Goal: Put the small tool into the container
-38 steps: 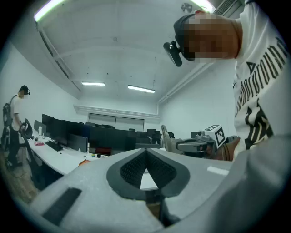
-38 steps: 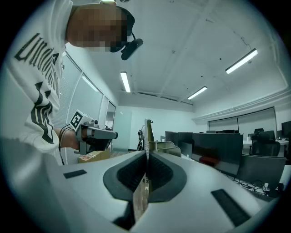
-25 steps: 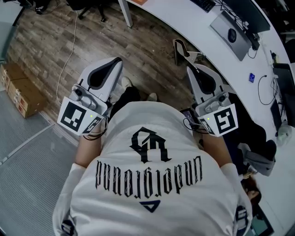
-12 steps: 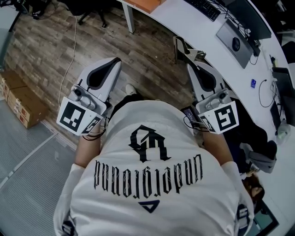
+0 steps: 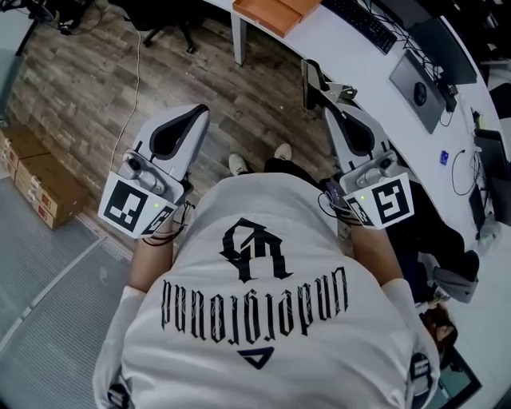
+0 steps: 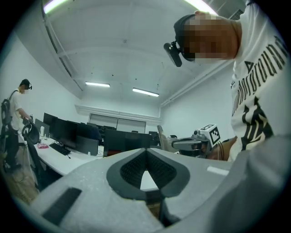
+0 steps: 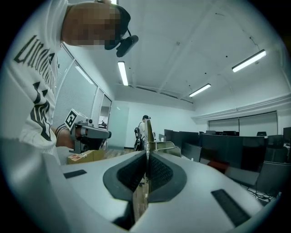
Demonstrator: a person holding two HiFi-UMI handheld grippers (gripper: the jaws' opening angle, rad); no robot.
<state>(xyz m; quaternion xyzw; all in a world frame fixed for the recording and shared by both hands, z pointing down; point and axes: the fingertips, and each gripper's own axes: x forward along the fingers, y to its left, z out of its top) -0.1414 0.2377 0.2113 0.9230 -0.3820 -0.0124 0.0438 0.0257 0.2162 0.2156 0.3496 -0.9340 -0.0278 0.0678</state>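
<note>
My right gripper point(image 5: 331, 116) point(image 7: 148, 157) is shut on a small metal tool point(image 5: 319, 86), a thin bent piece that sticks out past the jaw tips point(image 7: 149, 136). It is held level at my right, close to the curved white desk point(image 5: 351, 56). At my left, the left gripper point(image 5: 198, 113) point(image 6: 145, 152) has its pads meeting at the tips with nothing between them, over the wooden floor. An orange tray point(image 5: 275, 12) lies on the desk ahead. Each gripper shows in the other's view, the right gripper point(image 6: 195, 143) and the left gripper point(image 7: 88, 132).
A keyboard point(image 5: 363, 24), a laptop point(image 5: 423, 88) and monitors stand on the desk. Cardboard boxes point(image 5: 36, 176) lie on the floor at the left by a grey mat point(image 5: 48, 303). A desk leg point(image 5: 238, 44) stands ahead. Another person point(image 6: 13, 118) stands far off by the desks.
The floor and desk have slid down the head view as I walk forward. The orange tray and the desk leg have come into view at the top. Both grippers keep their pose.
</note>
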